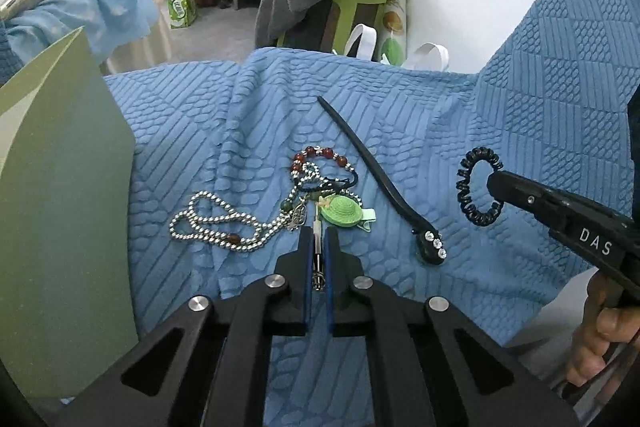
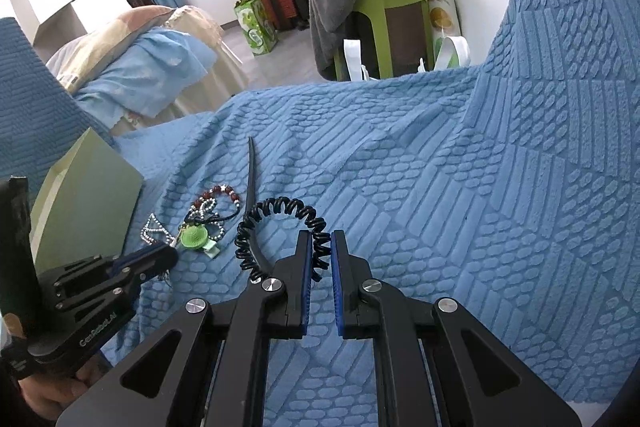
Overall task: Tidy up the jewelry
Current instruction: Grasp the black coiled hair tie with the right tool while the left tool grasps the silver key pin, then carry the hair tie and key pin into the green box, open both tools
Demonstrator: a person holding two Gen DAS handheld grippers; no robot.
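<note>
Our left tongs clamp a thin metal pin; our right tongs clamp the black coil hair tie.

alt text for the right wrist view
The right gripper pinches a black spiral hair tie above a blue textured blanket. To its left, the left gripper reaches a jewelry pile beside a green box.

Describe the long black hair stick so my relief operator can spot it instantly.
On the textured blue blanket, look just right of the tangled pile of silver bead chains and the small green crocheted hat clip. The long black hair stick lies diagonally there, pointed end away. Only it is a straight rod, with three clear rhinestones at its near end.
</note>
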